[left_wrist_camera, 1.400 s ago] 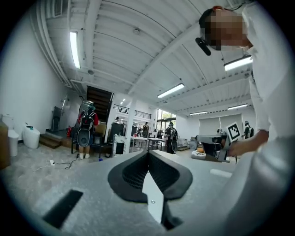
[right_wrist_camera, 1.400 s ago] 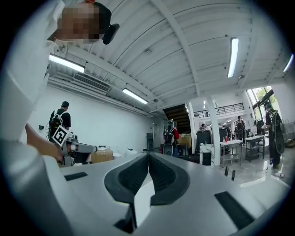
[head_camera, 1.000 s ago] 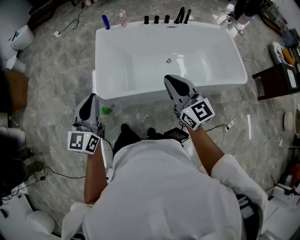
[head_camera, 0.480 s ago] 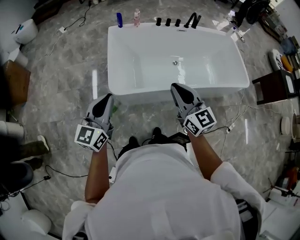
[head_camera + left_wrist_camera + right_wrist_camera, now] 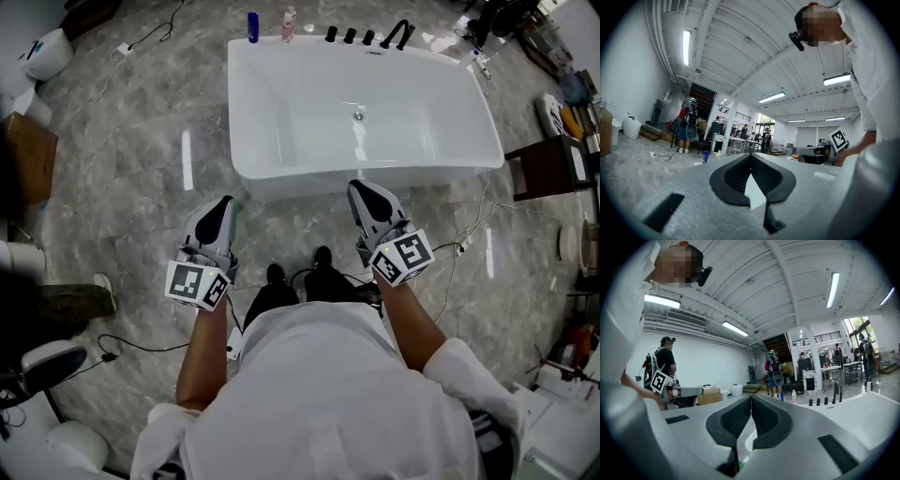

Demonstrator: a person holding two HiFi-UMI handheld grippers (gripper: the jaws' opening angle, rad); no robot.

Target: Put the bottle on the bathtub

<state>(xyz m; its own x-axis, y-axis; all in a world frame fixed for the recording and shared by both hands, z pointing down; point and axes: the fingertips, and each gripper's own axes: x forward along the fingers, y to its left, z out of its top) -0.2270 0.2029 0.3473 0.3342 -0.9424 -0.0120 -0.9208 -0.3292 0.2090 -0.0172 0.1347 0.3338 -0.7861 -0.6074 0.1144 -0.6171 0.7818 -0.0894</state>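
Although no bottle is in hand yet, two candidates stand in plain sight at the top of the head view. A small blue plastic bottle (image 5: 253,26) and a small pink plastic bottle (image 5: 289,23) are upright side by side on the far rim of the white rectangular bathtub (image 5: 309,180), left of a row of black taps (image 5: 366,37). Which one the task means cannot be told. A sliver of green (image 5: 235,200) on the floor by the tub's near left corner is too hidden to name.

Either bottle looks light and stiff, with smooth rounded sides likely to slip. A hold across the middle of the body, kept upright, seems safest.

At lower centre, the left tongs (image 5: 225,202) and right tongs (image 5: 362,190) point toward the tub's near wall, well apart from the rim bottles. Both are closed pad to pad with nothing between them. They are held by a person in a white shirt (image 5: 328,394) standing on the grey marble floor (image 5: 141,141).
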